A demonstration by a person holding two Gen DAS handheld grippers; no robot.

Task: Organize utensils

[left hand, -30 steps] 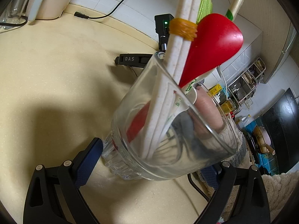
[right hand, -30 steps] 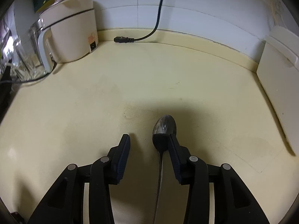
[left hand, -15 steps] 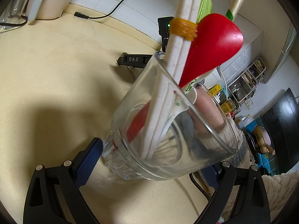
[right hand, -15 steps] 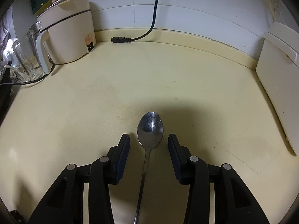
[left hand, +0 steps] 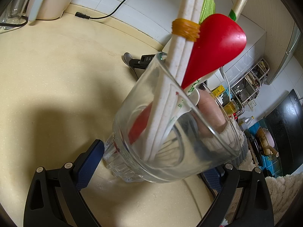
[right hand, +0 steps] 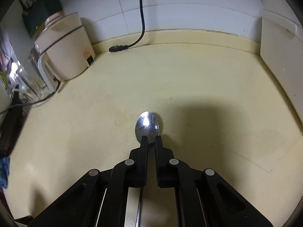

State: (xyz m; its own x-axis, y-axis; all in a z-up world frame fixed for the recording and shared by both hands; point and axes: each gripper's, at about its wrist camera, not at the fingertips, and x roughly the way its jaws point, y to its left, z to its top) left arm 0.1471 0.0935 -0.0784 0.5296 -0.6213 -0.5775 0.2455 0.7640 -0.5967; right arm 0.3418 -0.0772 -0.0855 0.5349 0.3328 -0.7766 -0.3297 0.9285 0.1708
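Right wrist view: the right gripper (right hand: 151, 139), its jaws just closed, pinches one steel spoon (right hand: 147, 125) on the cream counter (right hand: 189, 79). Left gripper (left hand: 153, 157) clamps one clear glass cup (left hand: 170, 151) holding one red spoon (left hand: 215, 45) and banded white chopsticks (left hand: 181, 43).

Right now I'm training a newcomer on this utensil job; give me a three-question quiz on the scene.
1. True or false: the right gripper is shut on the metal spoon.
2. What holds the glass cup? A) the left gripper B) nothing
3. What colour is the band around the white chopsticks?

Key: 1 true. 2 A. 3 Orange-yellow.
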